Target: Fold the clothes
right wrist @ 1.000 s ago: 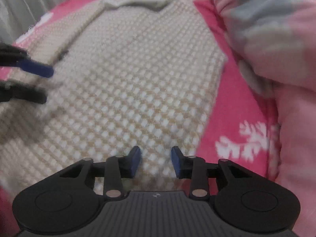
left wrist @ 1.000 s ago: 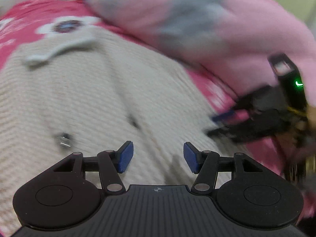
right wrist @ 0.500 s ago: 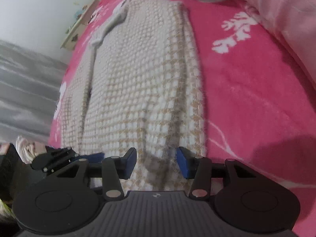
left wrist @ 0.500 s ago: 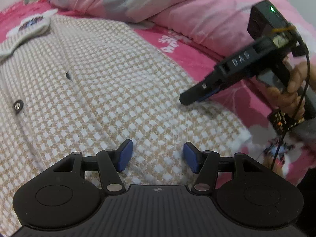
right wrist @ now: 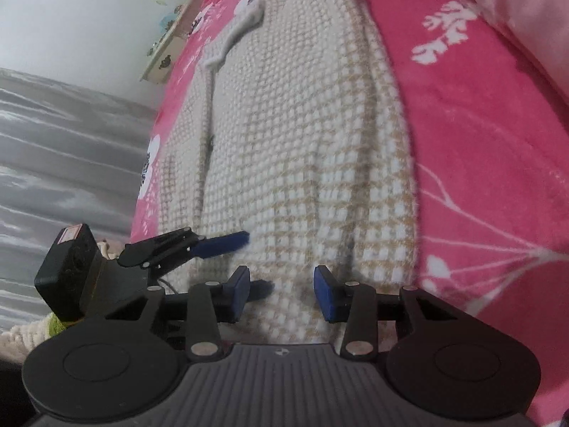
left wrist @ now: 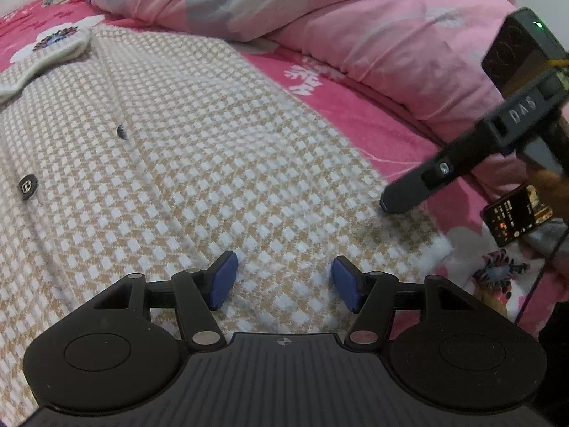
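1. A bed covered with a bright pink sheet printed with white flowers (right wrist: 480, 114).
2. A rumpled pale pink quilt with grey floral patches (left wrist: 320, 10) lies along one side.
3. A plain white wall (right wrist: 89, 10) stands above a small cream cabinet (right wrist: 167, 49).
4. Grey curtain folds (right wrist: 53, 149) hang beside the bed.

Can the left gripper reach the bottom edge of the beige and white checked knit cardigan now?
Probably yes. The left gripper hangs open just over the beige and white checked knit cardigan near its hem, with nothing between them.

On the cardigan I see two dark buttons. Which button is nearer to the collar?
The small plain dark button beside the front fold is nearer the collar. The other button, bigger with a light emblem, sits lower, near the left edge.
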Demonstrator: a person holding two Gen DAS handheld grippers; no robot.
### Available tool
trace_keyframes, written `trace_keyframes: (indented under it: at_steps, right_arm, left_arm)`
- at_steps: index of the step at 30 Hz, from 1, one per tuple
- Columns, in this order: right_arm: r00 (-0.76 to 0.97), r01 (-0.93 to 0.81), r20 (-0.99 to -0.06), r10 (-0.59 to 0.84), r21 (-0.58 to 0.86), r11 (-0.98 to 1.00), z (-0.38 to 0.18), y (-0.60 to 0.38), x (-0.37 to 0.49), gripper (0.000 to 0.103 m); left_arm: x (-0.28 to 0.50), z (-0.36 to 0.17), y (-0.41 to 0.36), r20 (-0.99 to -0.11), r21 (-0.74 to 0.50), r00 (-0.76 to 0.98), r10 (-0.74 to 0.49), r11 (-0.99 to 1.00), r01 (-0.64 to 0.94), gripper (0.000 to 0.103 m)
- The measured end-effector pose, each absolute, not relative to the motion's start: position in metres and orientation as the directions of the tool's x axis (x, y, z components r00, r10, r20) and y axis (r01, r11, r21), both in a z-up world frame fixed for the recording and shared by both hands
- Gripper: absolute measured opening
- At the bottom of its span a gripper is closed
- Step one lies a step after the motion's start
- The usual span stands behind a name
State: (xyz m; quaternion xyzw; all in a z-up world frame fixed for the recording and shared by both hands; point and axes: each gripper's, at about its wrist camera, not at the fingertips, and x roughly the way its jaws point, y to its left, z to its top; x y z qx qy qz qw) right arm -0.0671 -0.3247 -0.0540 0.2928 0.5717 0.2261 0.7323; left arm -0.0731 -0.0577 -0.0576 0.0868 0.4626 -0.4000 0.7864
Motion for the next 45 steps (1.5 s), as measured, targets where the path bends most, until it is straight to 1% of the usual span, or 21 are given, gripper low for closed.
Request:
trace_keyframes:
  at_steps: [2, 3, 6, 7, 8, 9, 12, 22, 28, 31, 36, 38, 40, 45]
  right_arm:
    - [0.197, 0.042, -0.755, 0.625, 0.643, 0.764, -0.069, -0.320, -0.068, 0.045]
    - [0.169, 0.072, -0.770, 0.616, 0.633, 0.771, -0.079, -0.319, -0.068, 0.043]
    - [0.169, 0.126, -0.735, 0.656, 0.677, 0.725, -0.094, -0.321, -0.070, 0.042]
    - [0.173, 0.120, -0.733, 0.658, 0.679, 0.724, -0.094, -0.321, -0.070, 0.037]
    - [0.175, 0.108, -0.731, 0.659, 0.680, 0.725, -0.093, -0.321, -0.070, 0.030]
    - [0.175, 0.092, -0.730, 0.661, 0.680, 0.727, -0.091, -0.320, -0.071, 0.020]
    - [0.190, 0.059, -0.738, 0.647, 0.666, 0.743, -0.082, -0.322, -0.074, 0.016]
    - [0.249, 0.016, -0.743, 0.621, 0.644, 0.765, -0.050, -0.341, -0.084, 0.015]
    - [0.240, 0.027, -0.778, 0.581, 0.603, 0.797, -0.060, -0.347, -0.087, 0.014]
    - [0.238, 0.049, -0.777, 0.583, 0.609, 0.792, -0.063, -0.346, -0.088, 0.012]
    - [0.261, -0.021, -0.781, 0.568, 0.583, 0.812, -0.045, -0.344, -0.087, 0.012]
    - [0.252, -0.004, -0.802, 0.542, 0.559, 0.829, -0.052, -0.348, -0.087, 0.012]
    - [0.254, 0.037, -0.796, 0.549, 0.575, 0.817, -0.057, -0.354, -0.087, 0.011]
    - [0.254, -0.018, -0.801, 0.542, 0.557, 0.831, -0.047, -0.345, -0.088, 0.011]
  left_arm:
    - [-0.073, -0.057, -0.056, -0.797, -0.241, 0.250, -0.549, 0.670, 0.703, 0.060]
    - [-0.072, -0.057, -0.056, -0.798, -0.244, 0.249, -0.549, 0.671, 0.700, 0.060]
    - [-0.071, -0.057, -0.056, -0.799, -0.248, 0.244, -0.549, 0.672, 0.698, 0.061]
    - [-0.072, -0.058, -0.055, -0.799, -0.248, 0.244, -0.549, 0.671, 0.699, 0.061]
    - [-0.072, -0.058, -0.055, -0.798, -0.245, 0.246, -0.550, 0.670, 0.701, 0.061]
    - [-0.072, -0.058, -0.055, -0.798, -0.244, 0.247, -0.549, 0.669, 0.702, 0.061]
    - [-0.071, -0.057, -0.057, -0.803, -0.238, 0.246, -0.543, 0.670, 0.704, 0.061]
    - [-0.072, -0.048, -0.058, -0.796, -0.284, 0.209, -0.568, 0.655, 0.700, 0.061]
    - [-0.081, -0.047, -0.065, -0.796, -0.269, 0.190, -0.575, 0.617, 0.739, 0.061]
    - [-0.084, -0.047, -0.066, -0.798, -0.254, 0.191, -0.571, 0.606, 0.754, 0.061]
    - [-0.084, -0.045, -0.064, -0.796, -0.271, 0.174, -0.580, 0.598, 0.754, 0.061]
    - [-0.084, -0.047, -0.064, -0.797, -0.282, 0.162, -0.582, 0.595, 0.753, 0.061]
    - [-0.086, -0.047, -0.065, -0.801, -0.279, 0.158, -0.578, 0.593, 0.755, 0.061]
    - [-0.091, -0.044, -0.062, -0.803, -0.267, 0.158, -0.574, 0.584, 0.766, 0.061]
